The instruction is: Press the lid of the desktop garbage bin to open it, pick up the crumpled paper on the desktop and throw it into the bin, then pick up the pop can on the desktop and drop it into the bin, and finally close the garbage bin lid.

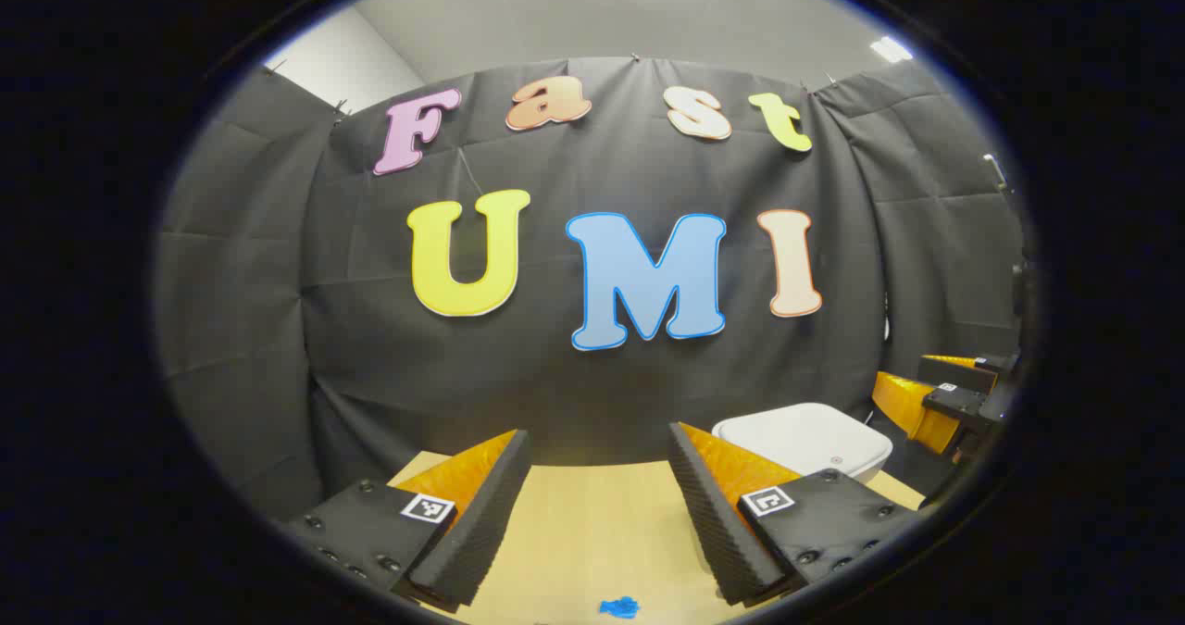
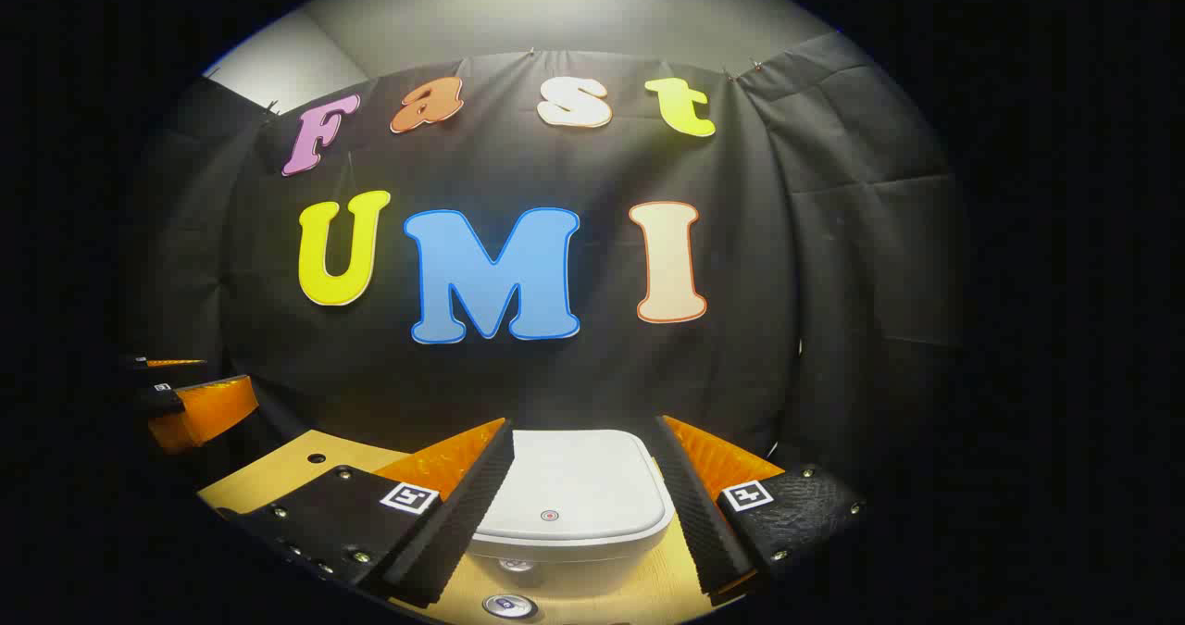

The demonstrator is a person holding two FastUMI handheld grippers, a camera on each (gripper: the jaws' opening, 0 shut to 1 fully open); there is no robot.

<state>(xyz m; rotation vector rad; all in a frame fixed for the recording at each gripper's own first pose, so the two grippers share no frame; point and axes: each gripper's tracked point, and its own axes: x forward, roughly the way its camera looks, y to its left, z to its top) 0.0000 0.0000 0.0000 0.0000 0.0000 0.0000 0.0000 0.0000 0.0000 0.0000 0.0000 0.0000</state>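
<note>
Bin (image 2: 569, 500): one white garbage bin is seen on the wooden desktop (image 2: 278, 468), lid shut and flat, its long axis running away from the right gripper (image 2: 592, 514), directly ahead between the fingers.
Pop can (image 2: 507, 605): one can top is seen upright, just before the bin.
Blue scrap (image 1: 618, 607): one, on the desktop.
Left gripper (image 1: 600, 514): held spread apart, nothing gripped; bin (image 1: 804, 440) to its right.
Right gripper: held spread apart, nothing gripped.

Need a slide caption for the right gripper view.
Open right tongs hover above the closed white bin, pop can top on the wooden desktop below.
</note>
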